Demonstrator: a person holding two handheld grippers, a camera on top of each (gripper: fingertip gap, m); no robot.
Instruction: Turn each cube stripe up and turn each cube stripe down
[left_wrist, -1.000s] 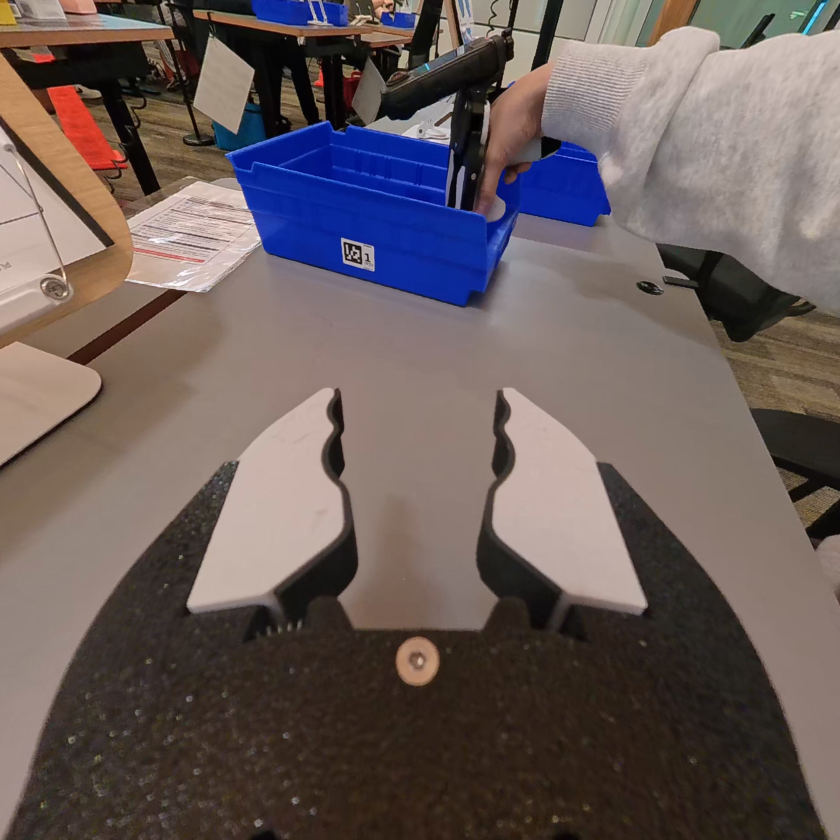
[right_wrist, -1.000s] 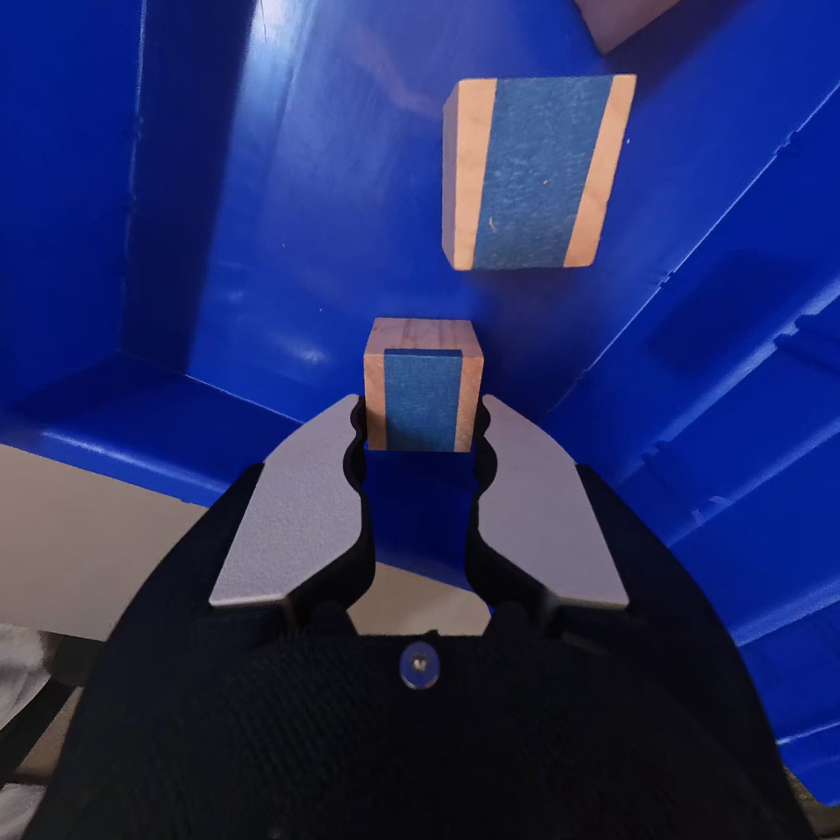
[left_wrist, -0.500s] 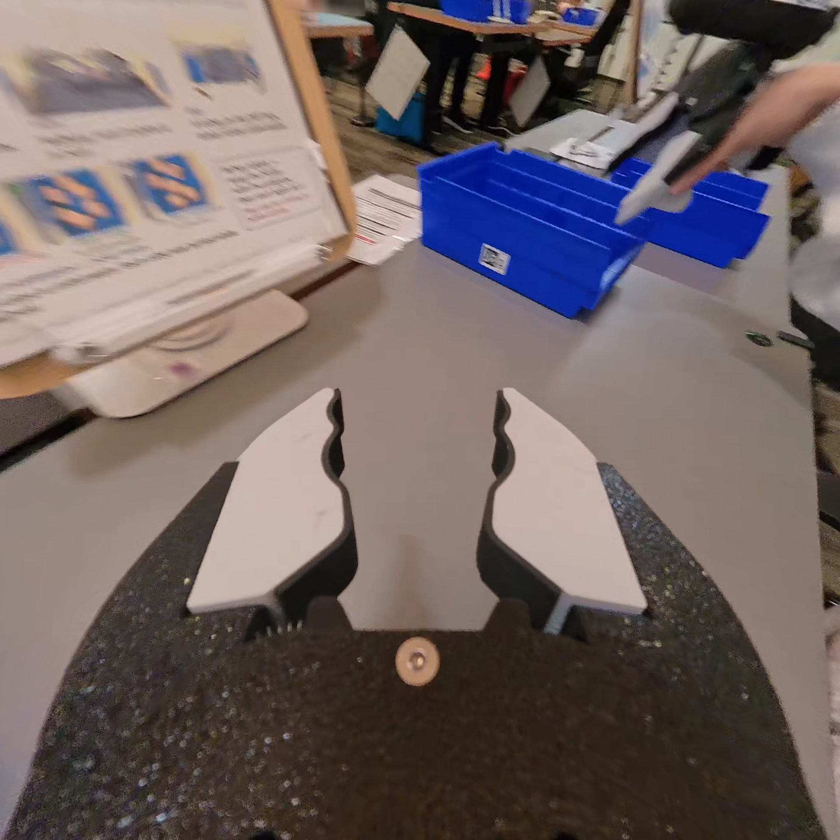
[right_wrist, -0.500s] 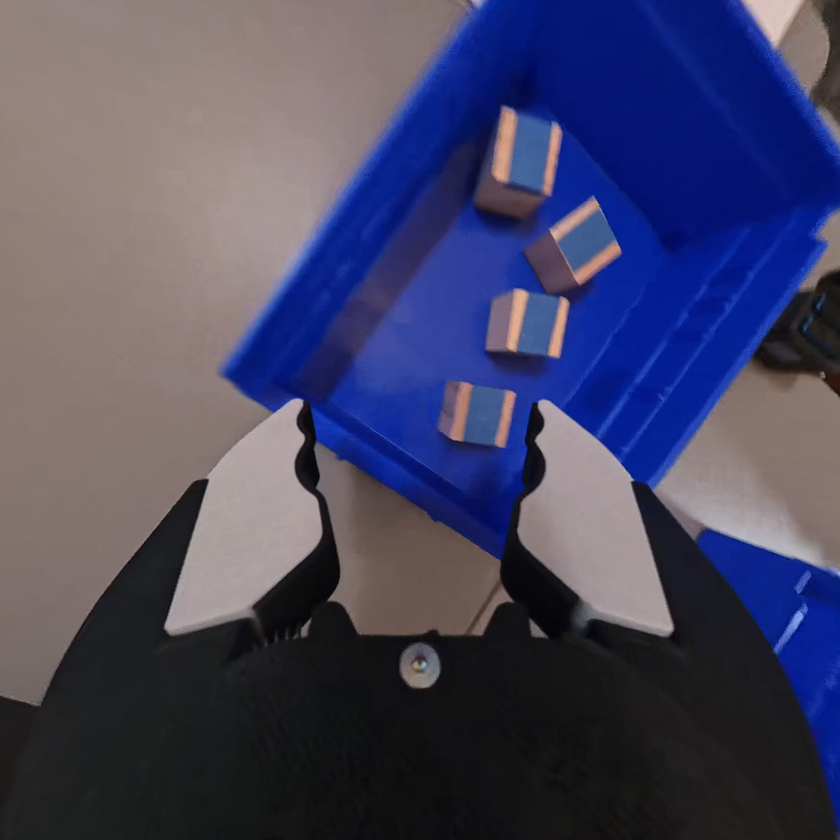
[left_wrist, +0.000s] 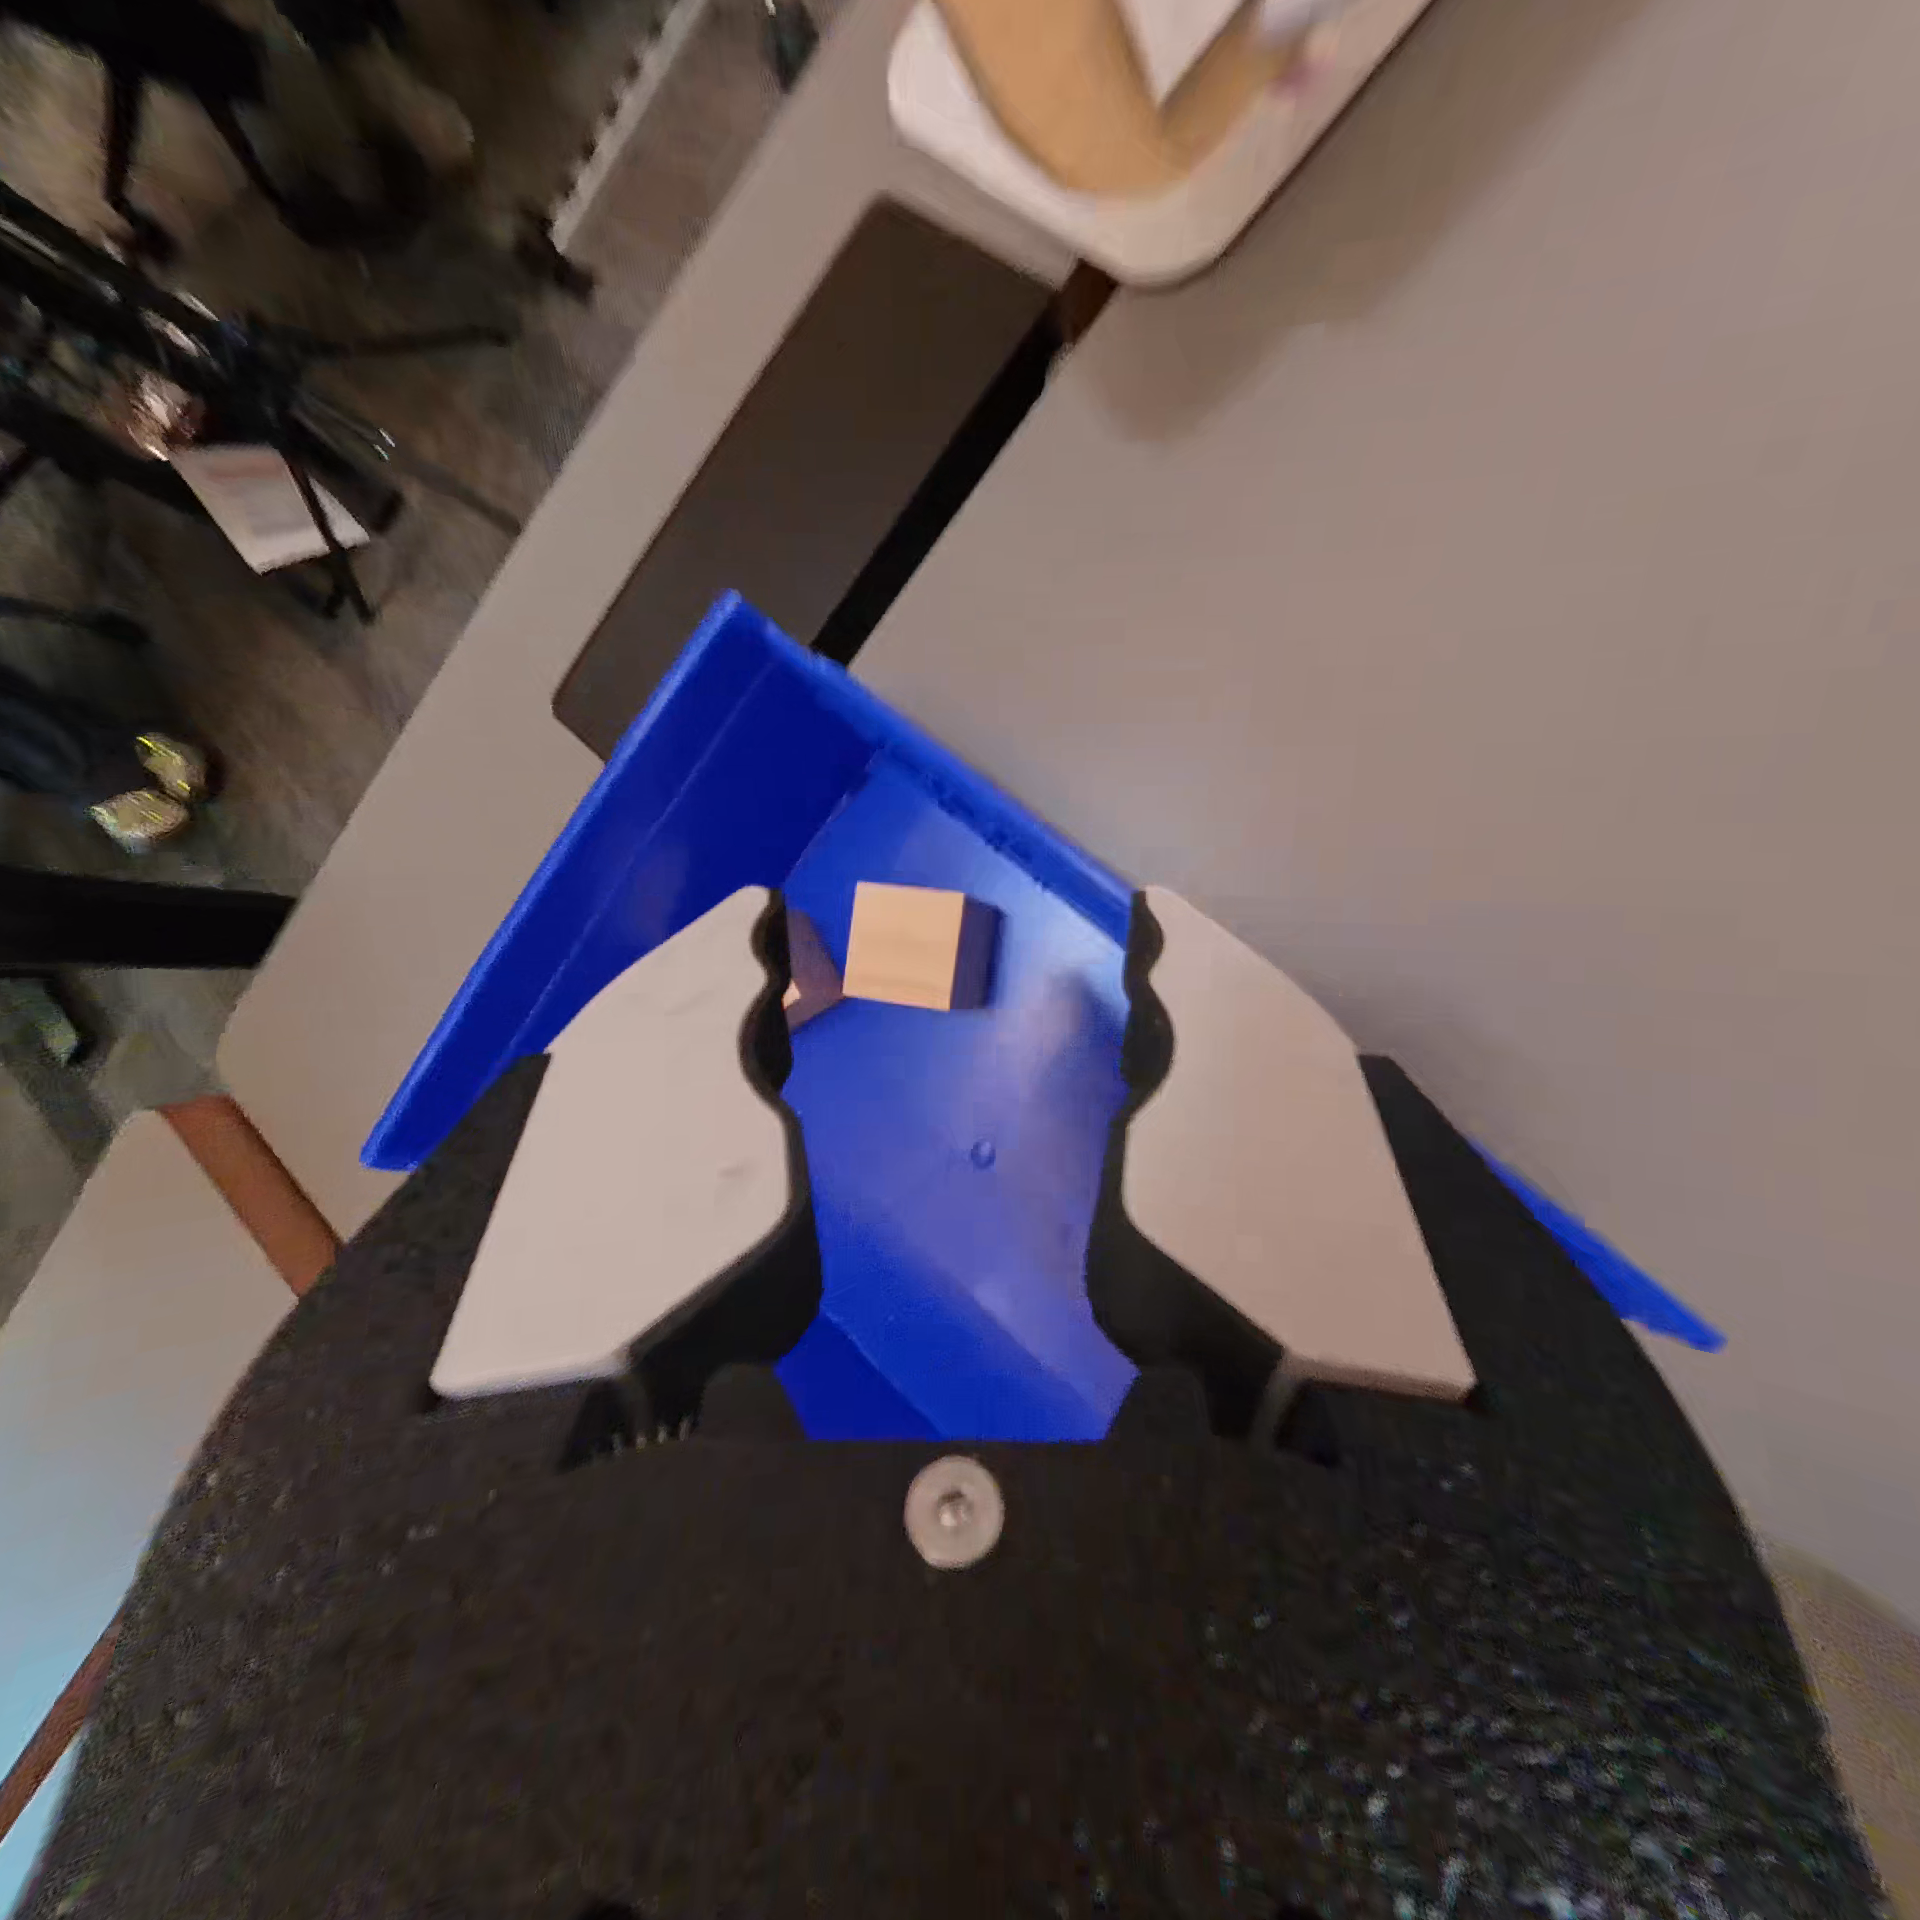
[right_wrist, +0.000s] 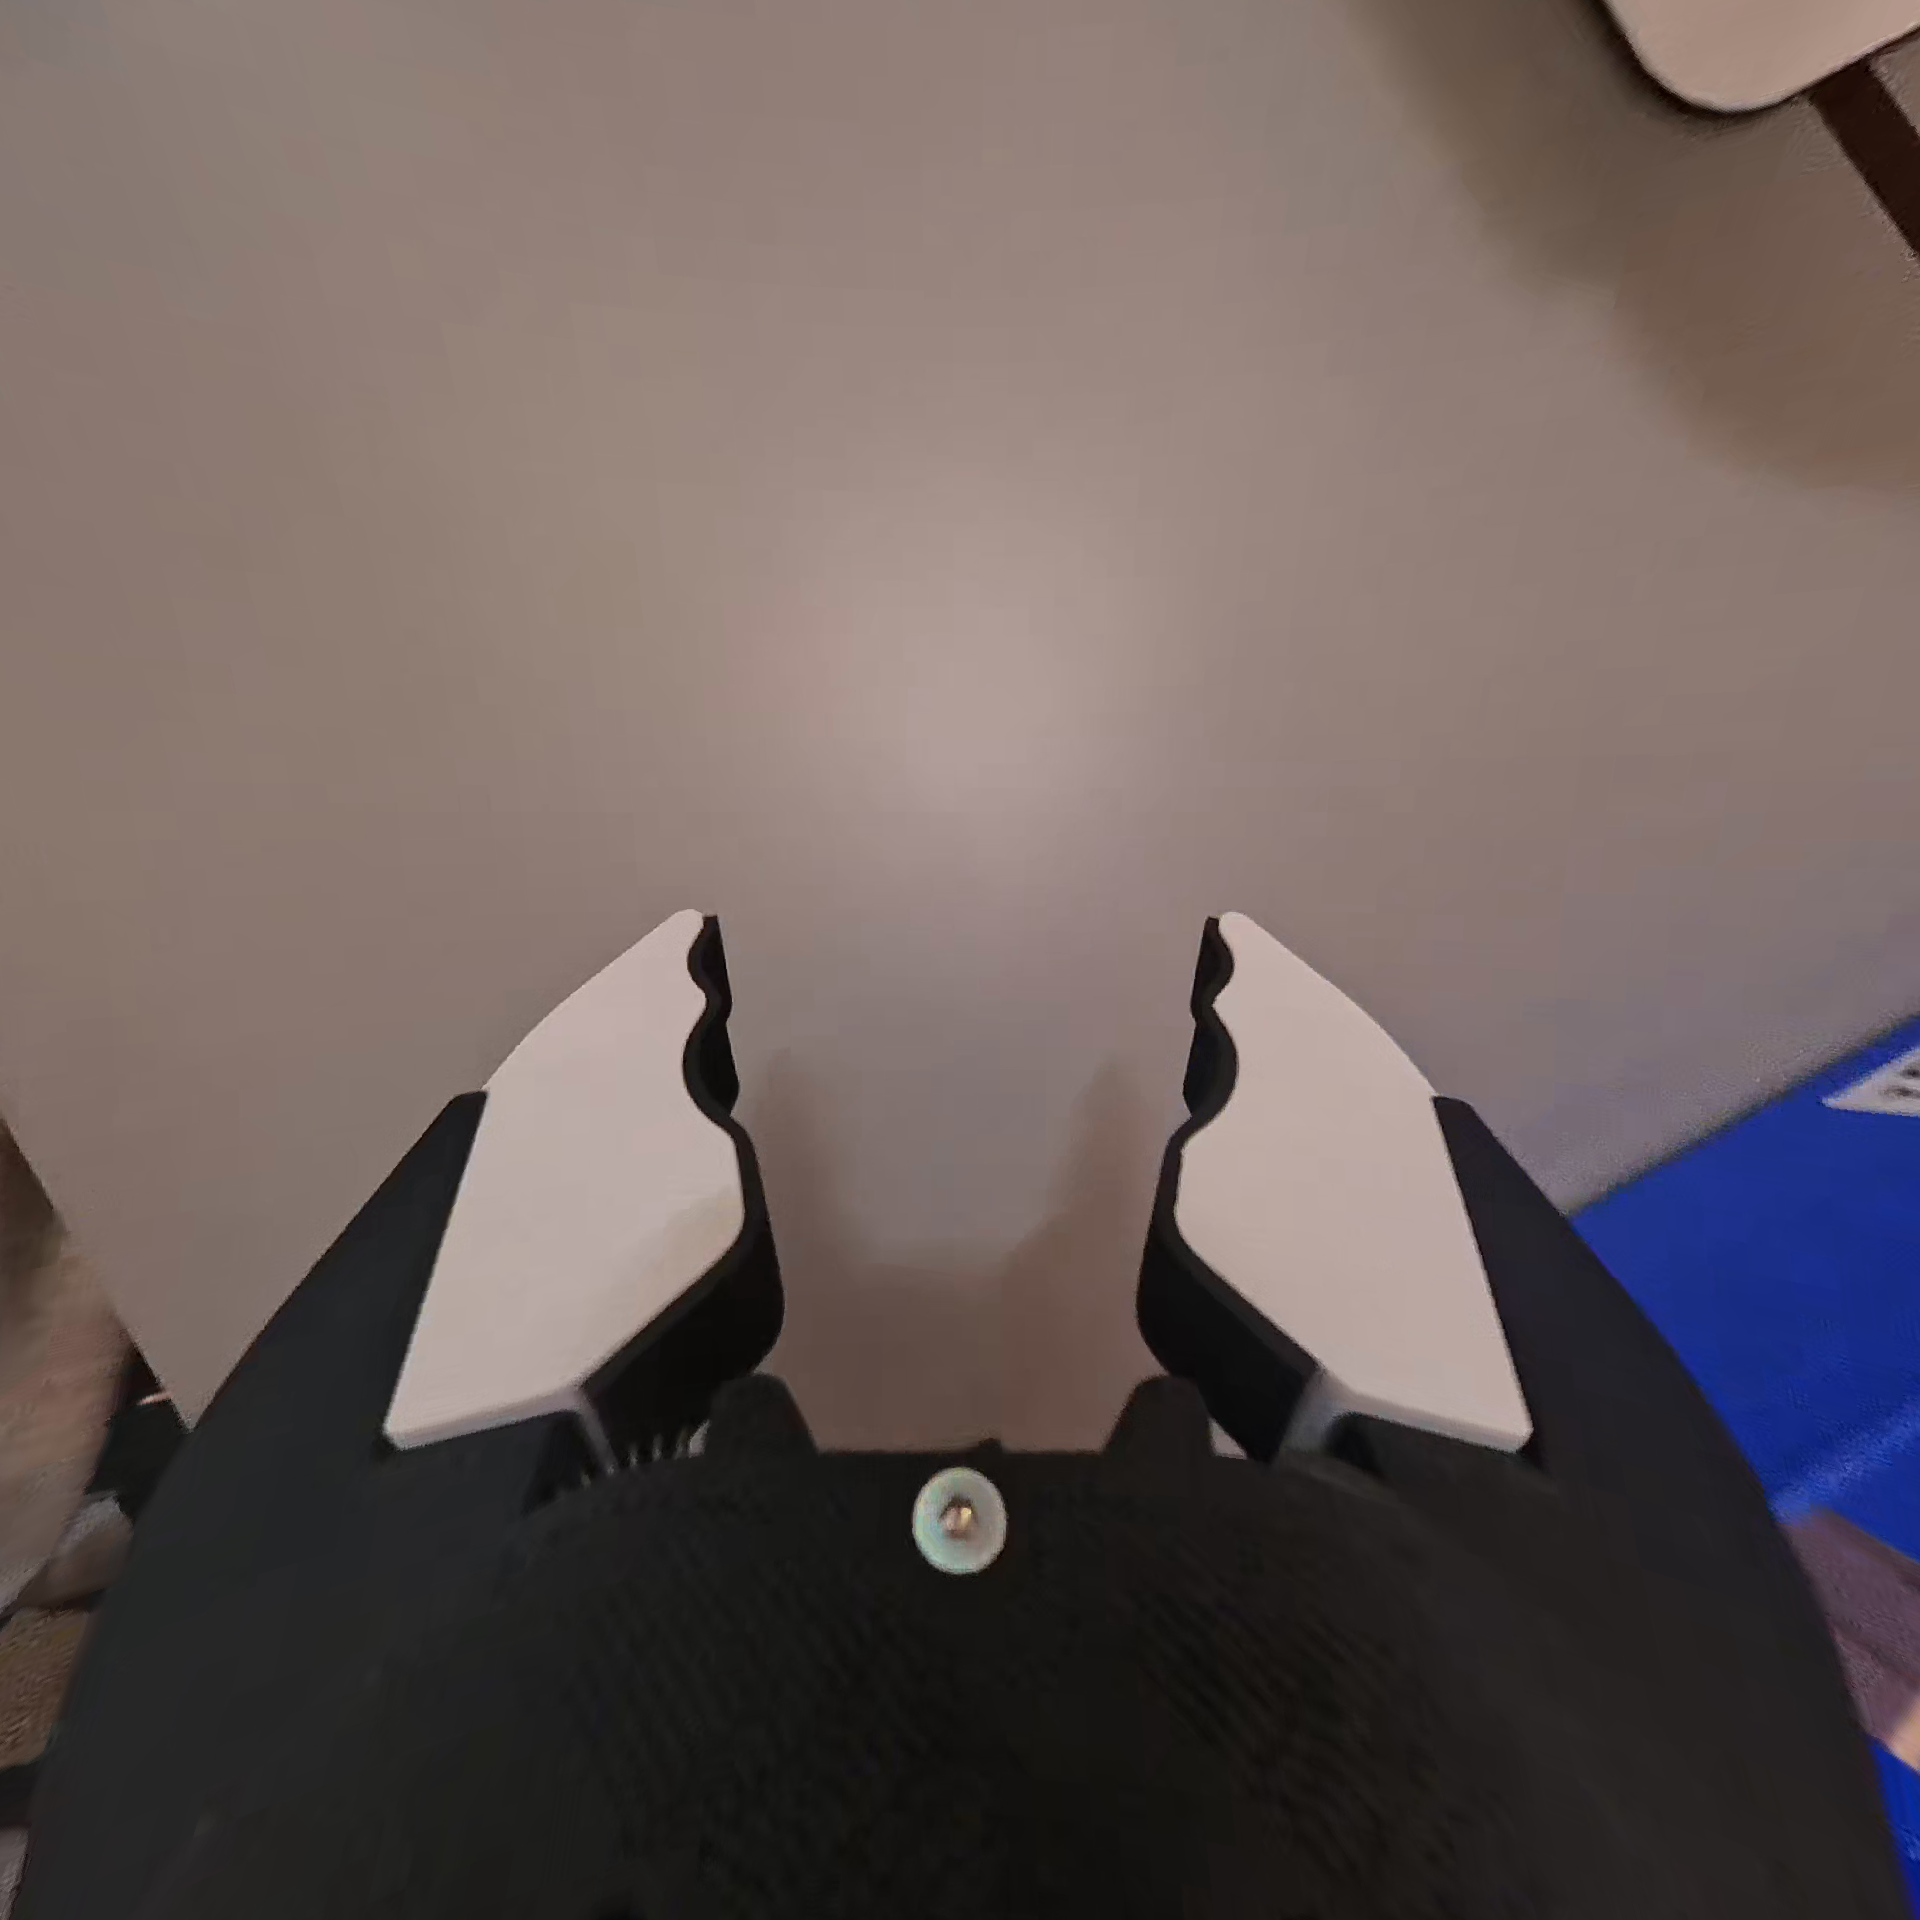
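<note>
In the left wrist view my left gripper (left_wrist: 951, 914) is open and empty, hovering over a blue bin (left_wrist: 935, 1195). A wooden cube (left_wrist: 902, 958) lies on the bin floor just beyond the fingertips, plain wood face up, a dark side to its right. A second cube (left_wrist: 805, 982) peeks out beside the left finger, mostly hidden. In the right wrist view my right gripper (right_wrist: 961, 925) is wide open and empty above the bare grey table (right_wrist: 935, 468). No cube shows in that view.
A blue bin (right_wrist: 1766, 1299) with a white tag sits at the right edge of the right wrist view. A white stand base (left_wrist: 1091, 197) with a wooden board stands beyond the bin. The table edge and floor lie to the left in the left wrist view.
My left gripper swung from over the bare table to above a blue bin with cubes. My right gripper let go of its cube, opened wide and pulled out of its bin over the table.
</note>
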